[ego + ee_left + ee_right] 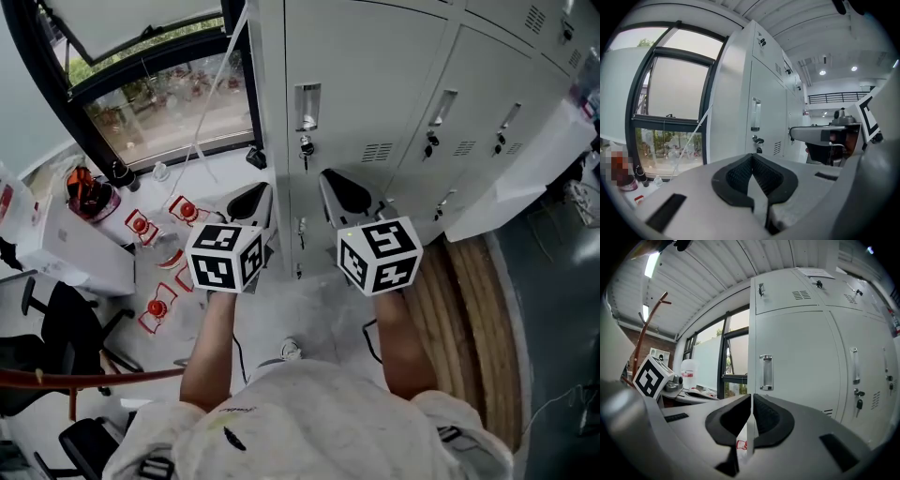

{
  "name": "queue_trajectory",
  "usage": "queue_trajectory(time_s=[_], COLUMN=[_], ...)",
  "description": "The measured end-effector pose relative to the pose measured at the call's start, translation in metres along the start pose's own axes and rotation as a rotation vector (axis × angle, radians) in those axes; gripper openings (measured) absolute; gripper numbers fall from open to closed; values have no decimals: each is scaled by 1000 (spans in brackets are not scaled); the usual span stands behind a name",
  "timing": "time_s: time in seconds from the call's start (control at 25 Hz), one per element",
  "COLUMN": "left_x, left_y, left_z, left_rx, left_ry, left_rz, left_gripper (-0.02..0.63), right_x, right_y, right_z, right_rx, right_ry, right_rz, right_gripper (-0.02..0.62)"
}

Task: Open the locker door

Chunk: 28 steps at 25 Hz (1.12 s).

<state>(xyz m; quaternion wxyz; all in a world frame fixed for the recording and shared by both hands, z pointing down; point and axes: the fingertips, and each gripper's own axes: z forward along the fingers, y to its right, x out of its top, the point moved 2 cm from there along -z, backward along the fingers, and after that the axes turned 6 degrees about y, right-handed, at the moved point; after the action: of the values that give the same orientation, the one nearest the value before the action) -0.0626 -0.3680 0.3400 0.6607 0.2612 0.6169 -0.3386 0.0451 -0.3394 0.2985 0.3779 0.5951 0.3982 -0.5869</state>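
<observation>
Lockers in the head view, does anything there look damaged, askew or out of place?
The locker doors look shut and undamaged. One oddity: a large white sheet hangs askew over the right-hand doors. Small red-and-white items also lie scattered below the window.

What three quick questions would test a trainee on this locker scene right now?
1. True or false: the left gripper and the right gripper are both shut and empty.
2. The door nearest the window is: A open, B closed, C removed.
3. Short answer: which gripper touches the handle?
Key: 1 true; 2 B; 3 neither.
</observation>
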Motion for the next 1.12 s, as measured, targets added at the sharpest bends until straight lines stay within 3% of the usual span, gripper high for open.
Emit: queue_trajectory(time_s=[0.48,0.64,1.12], left_x=[17,16,17], left_y=[-34,-45,-69], left_z=[37,42,42], left_rx=[-62,-57,-32], left_ry=[16,17,18], left_rz=[35,25,26], left_gripper=[6,6,6], right_x=[20,25,39], right_y=[9,10,17], right_z=[54,68,100], right_rx=[-34,-14,-28], right_ry=[55,64,99], right_rz=[-19,-12,-35], right_gripper=[-2,104,132])
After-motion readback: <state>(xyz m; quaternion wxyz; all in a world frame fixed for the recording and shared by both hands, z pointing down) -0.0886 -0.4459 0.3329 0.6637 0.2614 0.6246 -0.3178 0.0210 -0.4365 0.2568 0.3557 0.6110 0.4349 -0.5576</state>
